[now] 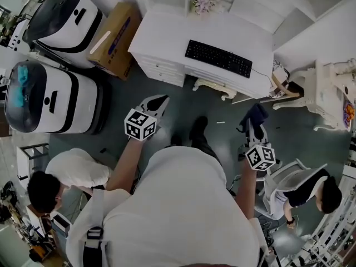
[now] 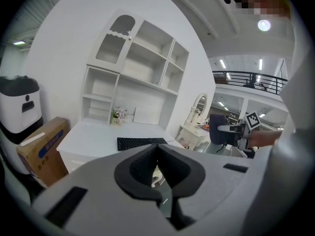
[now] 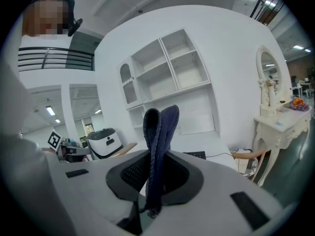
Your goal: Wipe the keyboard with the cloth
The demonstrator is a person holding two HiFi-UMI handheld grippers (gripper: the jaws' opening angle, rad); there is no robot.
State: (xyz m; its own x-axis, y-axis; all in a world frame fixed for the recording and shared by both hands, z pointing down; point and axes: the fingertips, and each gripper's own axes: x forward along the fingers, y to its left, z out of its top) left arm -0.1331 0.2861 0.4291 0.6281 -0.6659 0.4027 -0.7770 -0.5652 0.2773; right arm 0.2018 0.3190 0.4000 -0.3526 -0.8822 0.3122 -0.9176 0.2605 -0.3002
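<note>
A black keyboard (image 1: pixel 218 58) lies on the white desk (image 1: pixel 167 35), far ahead of both grippers. My right gripper (image 1: pixel 255 128) is shut on a dark blue cloth (image 1: pixel 254 115), which sticks up folded between its jaws (image 3: pixel 158 146). My left gripper (image 1: pixel 157 103) is shut with nothing in it; in the left gripper view its jaws meet in front of the keyboard (image 2: pixel 141 142). Both grippers hang over the floor, short of the desk. In the right gripper view the keyboard (image 3: pixel 196 155) peeks out behind the cloth.
Two white machines (image 1: pixel 67 15) (image 1: pixel 50 96) and a cardboard box (image 1: pixel 114 38) stand left of the desk. A white chair (image 1: pixel 214 87) is tucked under it. A white dressing table (image 1: pixel 334 93) stands right. People crouch at lower left (image 1: pixel 61 177) and lower right (image 1: pixel 306 193).
</note>
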